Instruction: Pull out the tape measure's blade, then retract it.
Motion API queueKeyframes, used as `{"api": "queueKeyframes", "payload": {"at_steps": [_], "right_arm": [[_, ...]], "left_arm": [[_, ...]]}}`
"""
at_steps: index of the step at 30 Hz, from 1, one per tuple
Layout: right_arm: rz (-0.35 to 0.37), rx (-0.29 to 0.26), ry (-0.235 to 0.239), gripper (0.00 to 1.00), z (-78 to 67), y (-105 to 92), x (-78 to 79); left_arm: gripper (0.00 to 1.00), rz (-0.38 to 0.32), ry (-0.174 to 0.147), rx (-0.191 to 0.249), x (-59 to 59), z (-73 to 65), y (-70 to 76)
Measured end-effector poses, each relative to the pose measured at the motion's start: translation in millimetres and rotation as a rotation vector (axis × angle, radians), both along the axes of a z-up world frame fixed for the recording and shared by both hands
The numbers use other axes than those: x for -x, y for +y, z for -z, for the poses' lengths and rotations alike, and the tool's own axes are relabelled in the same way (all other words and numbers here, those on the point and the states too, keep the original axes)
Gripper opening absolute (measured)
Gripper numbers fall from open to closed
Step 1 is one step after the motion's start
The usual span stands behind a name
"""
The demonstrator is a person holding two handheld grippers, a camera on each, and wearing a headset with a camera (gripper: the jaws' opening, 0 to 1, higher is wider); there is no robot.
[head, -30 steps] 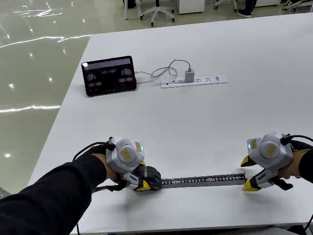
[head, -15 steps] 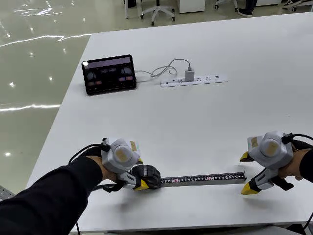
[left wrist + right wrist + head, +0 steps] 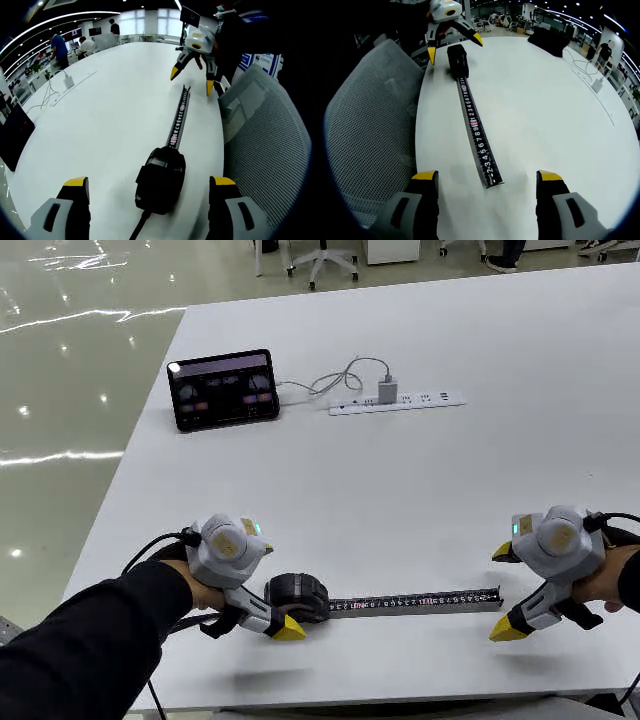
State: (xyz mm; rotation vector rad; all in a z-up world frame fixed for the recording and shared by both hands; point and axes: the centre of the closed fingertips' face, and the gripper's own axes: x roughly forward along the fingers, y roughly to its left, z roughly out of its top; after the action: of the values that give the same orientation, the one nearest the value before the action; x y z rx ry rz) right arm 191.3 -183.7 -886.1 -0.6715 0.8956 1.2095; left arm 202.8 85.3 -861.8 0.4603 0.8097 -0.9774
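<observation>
Tablet [image 3: 223, 390] screen details too small, illegible.

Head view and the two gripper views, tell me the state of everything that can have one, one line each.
tape measure case: resting on the table, ungripped, between the left gripper's jaws.
blade: pulled out, flat on the table, tip free.
left gripper: open.
right gripper: open, jaws either side of the blade's tip.
tablet: screen lit.
charger: plugged into the power strip.

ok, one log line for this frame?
tape measure case on table | blade out, lying flat | left gripper open, straddling case | right gripper open, straddling blade tip | retract not yet done
</observation>
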Motion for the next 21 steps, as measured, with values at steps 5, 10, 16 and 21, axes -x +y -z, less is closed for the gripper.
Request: {"api": "queueKeyframes", "payload": {"at_steps": [5, 10, 16, 21], "right_arm": [[0.03, -0.019, -0.043, 0.95, -2.9, 1.5, -8.4], [0.063, -0.02, -0.056, 1.0, -3.3, -1.3, -15.7], [0.077, -0.02, -0.05, 1.0, -1.6, -2.2, -13.5], [0.13, -0.058, -0.075, 1.0, -5.3, -1.7, -13.5]], "left_arm": [[1.0, -0.068, -0.032, -0.018, -11.7, -2.9, 11.9], [1.0, -0.101, -0.022, 0.011, -12.5, -5.7, 14.7], [1.0, -0.144, -0.013, 0.007, -13.0, -4.5, 19.8], [1.0, -0.211, -0.019, 0.049, -13.8, -6.2, 20.6]]}}
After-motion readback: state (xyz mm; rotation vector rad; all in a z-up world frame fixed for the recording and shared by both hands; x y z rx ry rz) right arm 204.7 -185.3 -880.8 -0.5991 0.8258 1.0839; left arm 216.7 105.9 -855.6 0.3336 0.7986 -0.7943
